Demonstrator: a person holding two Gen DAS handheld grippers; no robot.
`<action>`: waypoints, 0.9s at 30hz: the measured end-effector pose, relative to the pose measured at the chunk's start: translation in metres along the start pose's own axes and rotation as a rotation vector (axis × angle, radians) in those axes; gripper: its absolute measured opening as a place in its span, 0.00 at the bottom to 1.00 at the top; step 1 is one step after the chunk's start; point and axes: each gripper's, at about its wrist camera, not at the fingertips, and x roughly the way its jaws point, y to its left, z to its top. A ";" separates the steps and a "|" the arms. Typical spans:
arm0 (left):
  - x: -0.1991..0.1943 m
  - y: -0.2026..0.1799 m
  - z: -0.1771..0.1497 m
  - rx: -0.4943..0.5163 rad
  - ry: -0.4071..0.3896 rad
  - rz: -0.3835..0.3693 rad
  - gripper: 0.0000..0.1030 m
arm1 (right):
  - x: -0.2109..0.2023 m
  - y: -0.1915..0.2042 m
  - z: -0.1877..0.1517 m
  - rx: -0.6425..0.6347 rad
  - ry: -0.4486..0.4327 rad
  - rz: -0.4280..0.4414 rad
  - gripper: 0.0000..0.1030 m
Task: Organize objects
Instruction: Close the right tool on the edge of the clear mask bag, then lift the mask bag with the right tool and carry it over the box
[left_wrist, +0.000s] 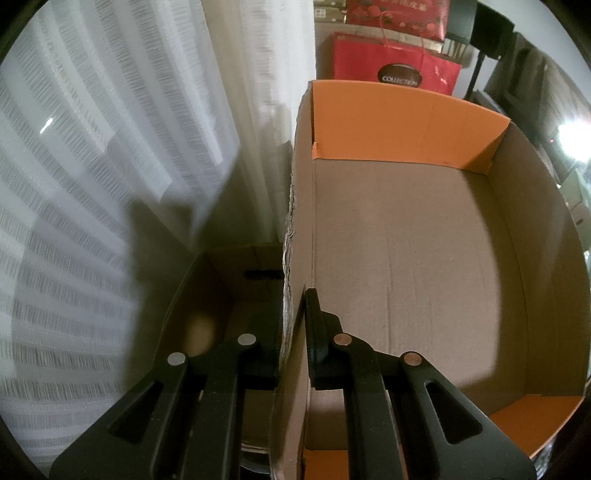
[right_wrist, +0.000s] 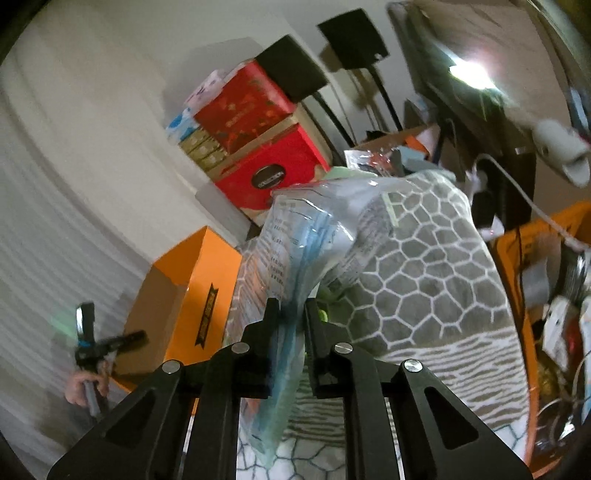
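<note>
Right gripper (right_wrist: 291, 314) is clamped on a clear plastic packet (right_wrist: 295, 251) with blue contents; we're pinching one thin edge low in the right wrist frame, and the rest of it stands above the jaws, centre frame, over the grey patterned blanket (right_wrist: 436, 266). Left gripper (left_wrist: 295, 325) is closed on the side wall of the cardboard box (left_wrist: 406, 251), bottom centre of the left wrist view; box interior looks empty.

Risks as we see them:
- Film is slick and the grip is on an edge, so the packet could slide out or tear if we swing fast.
- Packet is floppy, so it may catch the box rim and fold outside instead of dropping in.
- Box wall is frayed where we hold it; pulling hard could bend it and tip the box.
</note>
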 end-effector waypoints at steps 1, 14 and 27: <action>0.000 0.000 0.000 0.001 -0.001 0.000 0.09 | -0.001 0.007 0.002 -0.028 0.005 -0.006 0.11; 0.000 0.001 0.000 0.000 -0.002 -0.001 0.09 | 0.021 0.068 0.015 -0.248 0.100 -0.072 0.10; 0.000 0.000 0.000 0.001 -0.004 -0.006 0.09 | 0.066 0.086 0.004 -0.210 0.196 0.004 0.22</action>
